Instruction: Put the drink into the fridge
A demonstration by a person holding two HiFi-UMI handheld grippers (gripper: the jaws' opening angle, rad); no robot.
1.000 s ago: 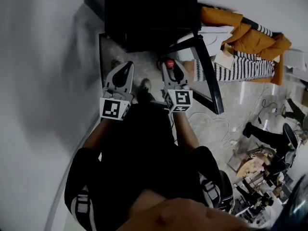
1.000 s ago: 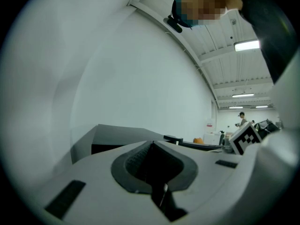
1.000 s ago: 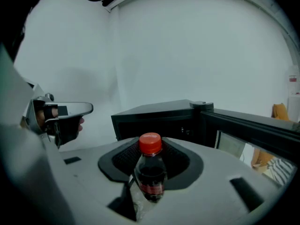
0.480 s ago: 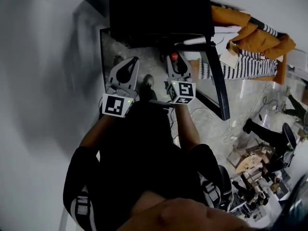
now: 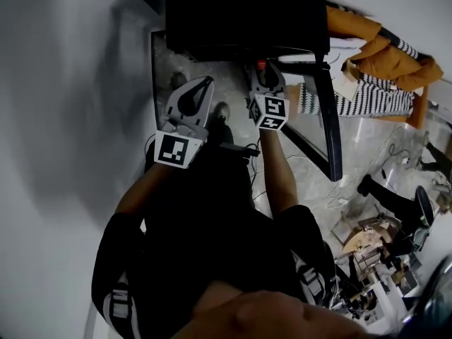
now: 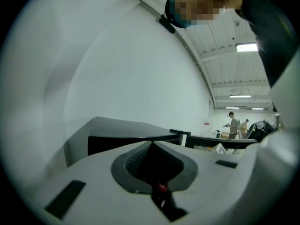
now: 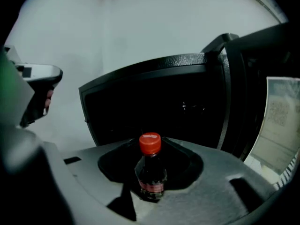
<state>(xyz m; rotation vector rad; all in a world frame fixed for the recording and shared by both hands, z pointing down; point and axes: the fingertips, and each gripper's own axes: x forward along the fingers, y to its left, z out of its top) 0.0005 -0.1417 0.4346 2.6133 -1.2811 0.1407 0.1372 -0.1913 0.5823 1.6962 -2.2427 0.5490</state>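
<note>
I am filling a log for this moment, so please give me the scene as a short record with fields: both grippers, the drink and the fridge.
right gripper: shut on the small dark drink bottle with a red cap, which stands upright between its jaws
left gripper: jaws together, holding nothing
fridge: black box-shaped fridge, its door swung open
bottle position: in front of the fridge's dark opening, apparently not yet inside
task state: drink in the gripper, not yet placed
</note>
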